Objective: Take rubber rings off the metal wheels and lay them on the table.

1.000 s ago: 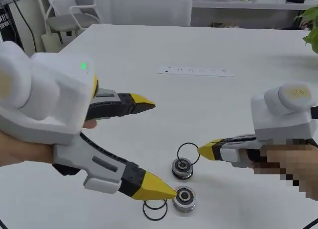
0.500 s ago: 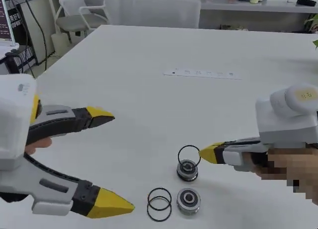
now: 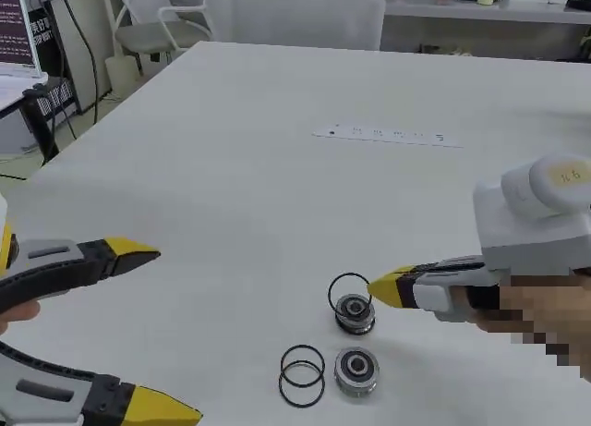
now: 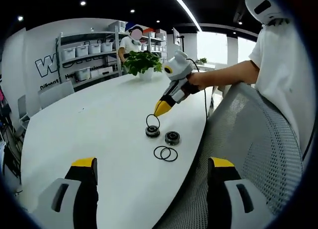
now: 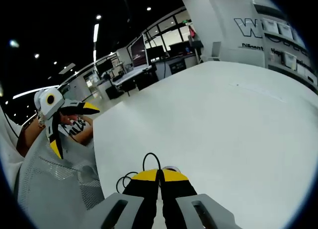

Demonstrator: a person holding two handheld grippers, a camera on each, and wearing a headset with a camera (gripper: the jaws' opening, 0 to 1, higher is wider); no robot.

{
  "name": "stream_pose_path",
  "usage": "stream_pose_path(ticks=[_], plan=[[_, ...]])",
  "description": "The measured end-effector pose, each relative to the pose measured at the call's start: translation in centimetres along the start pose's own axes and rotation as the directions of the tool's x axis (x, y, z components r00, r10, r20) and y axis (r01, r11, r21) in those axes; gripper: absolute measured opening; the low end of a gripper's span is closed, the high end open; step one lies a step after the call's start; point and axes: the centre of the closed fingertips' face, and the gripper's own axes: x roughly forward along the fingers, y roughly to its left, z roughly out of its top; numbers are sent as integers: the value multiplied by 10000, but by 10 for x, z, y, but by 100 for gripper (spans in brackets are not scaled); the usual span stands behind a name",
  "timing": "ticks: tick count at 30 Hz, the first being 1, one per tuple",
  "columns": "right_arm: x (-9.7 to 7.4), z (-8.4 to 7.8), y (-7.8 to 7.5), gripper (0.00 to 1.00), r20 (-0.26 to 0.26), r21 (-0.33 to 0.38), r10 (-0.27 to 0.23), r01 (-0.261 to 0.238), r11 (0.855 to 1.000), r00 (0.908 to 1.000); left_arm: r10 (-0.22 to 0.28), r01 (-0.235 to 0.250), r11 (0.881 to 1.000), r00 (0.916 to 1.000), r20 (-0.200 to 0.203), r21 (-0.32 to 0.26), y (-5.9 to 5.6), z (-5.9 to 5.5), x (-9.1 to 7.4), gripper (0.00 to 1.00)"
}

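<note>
Two metal wheels stand near the table's front edge, one [image 3: 355, 313] behind the other [image 3: 355, 370]. My right gripper [image 3: 373, 286] comes in from the right, shut on a thin black rubber ring [image 3: 348, 290]. The ring stands upright over the rear wheel, with its lower edge at the wheel. Two loose black rings [image 3: 302, 375] lie overlapping on the table, left of the front wheel. My left gripper [image 3: 152, 334] is wide open at the lower left, well clear of the wheels. In the left gripper view, the held ring [image 4: 152, 121] hangs from the right gripper [image 4: 162, 109] above a wheel [image 4: 152, 132].
A flat white strip [image 3: 386, 135] lies mid-table beyond the wheels. Office chairs [image 3: 286, 15] stand at the far edge. A potted plant [image 4: 141, 62] sits at the table's far end. The person's chair back [image 4: 248, 139] is close to the table edge.
My left gripper has drawn back down and to the left, away from the wheels and loose rings. My right gripper has kept its hold on the ring over the rear wheel.
</note>
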Motion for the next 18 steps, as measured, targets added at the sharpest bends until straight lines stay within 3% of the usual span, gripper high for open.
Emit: stream_pose_path(ticks=[6,12,18], plan=[[1,4,7,0,47,-78,151,-150,9999,9999,-75,72,9999,9997,-228,-143,-5,-9,5,90],[6,4,18,0,-77,-366,411,-413,9985,9991,-186,183,9996,9997,-142,-238,-8,-8,9,90],[13,5,35,0,-251,-676,805,-820,9943,9964,-412,416,9991,9979,-502,56,-14,-14,12,89]])
